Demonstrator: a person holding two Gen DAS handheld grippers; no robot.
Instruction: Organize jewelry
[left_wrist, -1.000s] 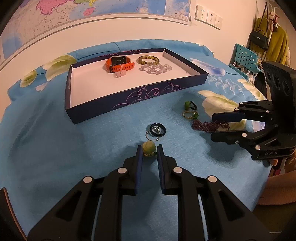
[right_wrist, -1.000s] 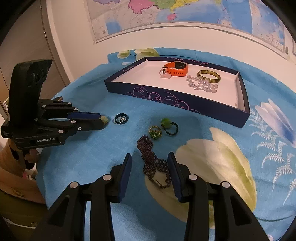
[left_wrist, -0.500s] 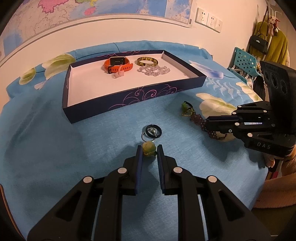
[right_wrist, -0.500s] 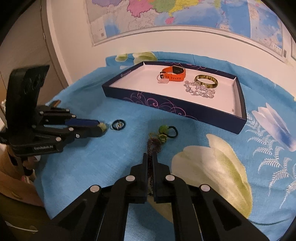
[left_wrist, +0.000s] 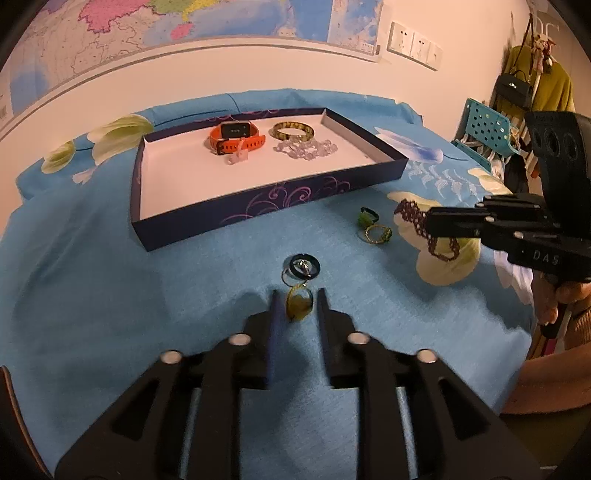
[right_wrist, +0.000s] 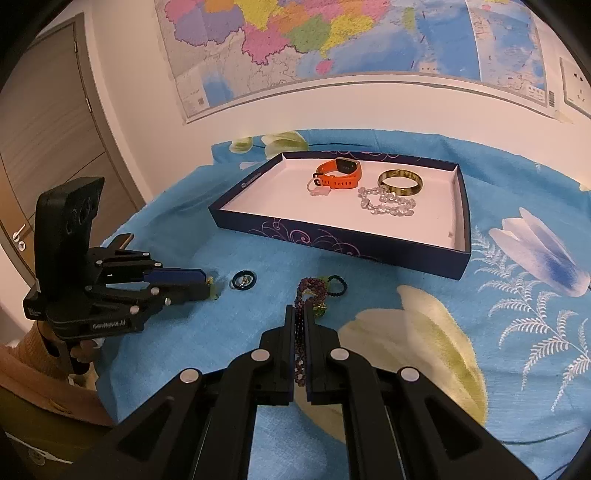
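Purple beaded bracelet (right_wrist: 302, 325) now hangs lifted in the clenched right tongs (right_wrist: 300, 321), ready for the tray (right_wrist: 406, 254), while left tongs (left_wrist: 295, 295) have released the green ring (left_wrist: 297, 306).

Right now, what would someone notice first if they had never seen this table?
Probably the dark blue tray at the back of the flowery blue cloth, with a bright orange watch inside. Next, the right gripper, jaws shut on a purple beaded bracelet, and the left gripper open around a green ring.
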